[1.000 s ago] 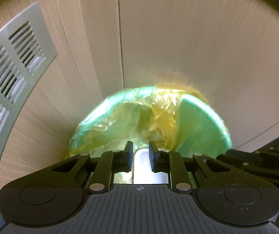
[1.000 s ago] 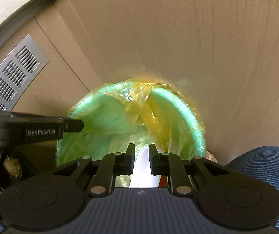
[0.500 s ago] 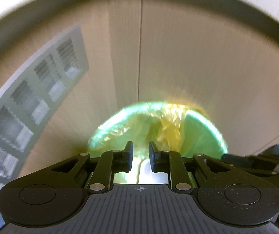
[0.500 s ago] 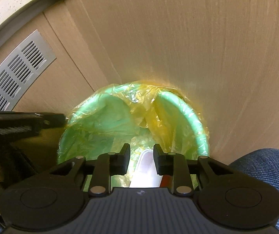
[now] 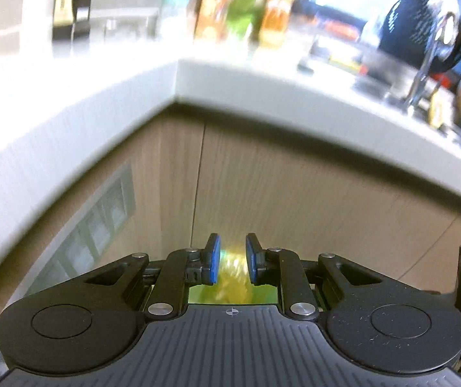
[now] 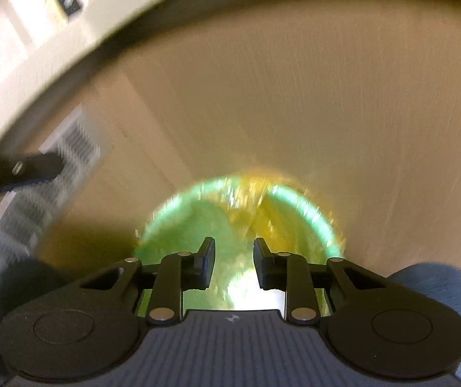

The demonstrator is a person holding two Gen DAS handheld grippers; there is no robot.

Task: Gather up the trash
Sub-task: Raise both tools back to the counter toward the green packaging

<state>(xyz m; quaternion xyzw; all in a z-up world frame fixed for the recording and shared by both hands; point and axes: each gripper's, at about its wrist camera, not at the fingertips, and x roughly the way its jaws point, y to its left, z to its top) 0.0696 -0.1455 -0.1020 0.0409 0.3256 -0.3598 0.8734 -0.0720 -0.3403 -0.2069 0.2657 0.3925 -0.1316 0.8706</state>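
A green bin (image 6: 314,209) lined with a yellow plastic bag stands on the floor against the wooden cabinet. My right gripper (image 6: 234,251) hangs over its mouth, jaws apart, nothing between the pads. A white piece of trash (image 6: 249,290) lies blurred inside the bin below them. My left gripper (image 5: 233,248) is higher up, open and empty; only a blurred strip of the bin (image 5: 232,277) shows through its gap. The left gripper's side (image 6: 20,171) appears at the left edge of the right wrist view.
A white countertop (image 5: 262,90) overhangs the wooden cabinet front (image 5: 295,193). On it stand several bottles (image 5: 240,6) and a faucet (image 5: 424,74) at the right. A grey vent grille (image 6: 69,148) sits left of the bin. A person's jeans-clad leg (image 6: 440,290) is at the right.
The left gripper rose and tipped upward, bringing the countertop into view. The right gripper's jaws widened and it lifted a little; the white trash now lies lower in the bin.
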